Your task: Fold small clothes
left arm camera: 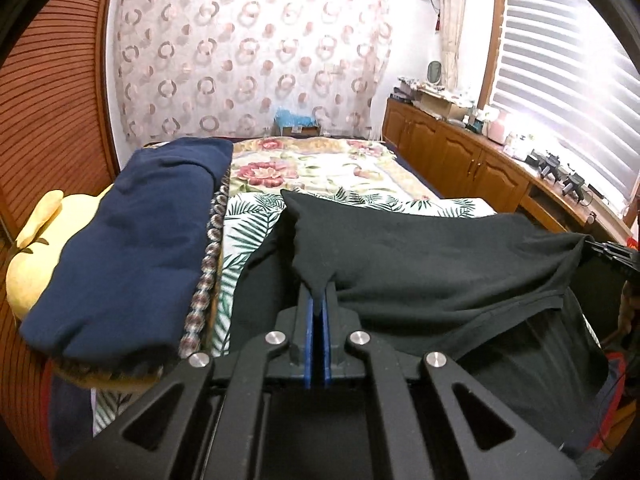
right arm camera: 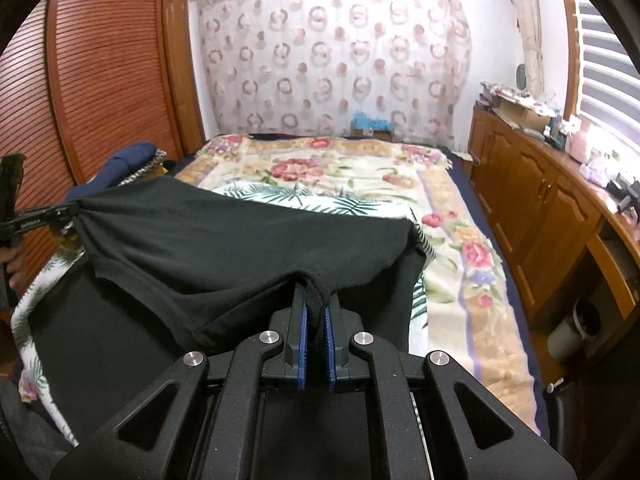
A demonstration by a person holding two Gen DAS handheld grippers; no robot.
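A black garment (left arm camera: 432, 264) is held up between both grippers above the bed, with its lower part hanging to the bed's near edge. My left gripper (left arm camera: 318, 300) is shut on one corner of the garment. My right gripper (right arm camera: 316, 300) is shut on the other corner of the black garment (right arm camera: 224, 236). The right gripper also shows at the far right of the left wrist view (left arm camera: 612, 254), and the left gripper at the far left of the right wrist view (right arm camera: 60, 212). The fabric is stretched fairly flat between them.
A floral blanket (right arm camera: 360, 176) and a palm-leaf sheet (left arm camera: 248, 216) cover the bed. Folded navy clothing (left arm camera: 132, 240) lies on a yellow plush (left arm camera: 28, 276) at the left. Wooden cabinets (right arm camera: 532, 200) with clutter line the right wall. A louvred wardrobe (right arm camera: 100, 80) stands left.
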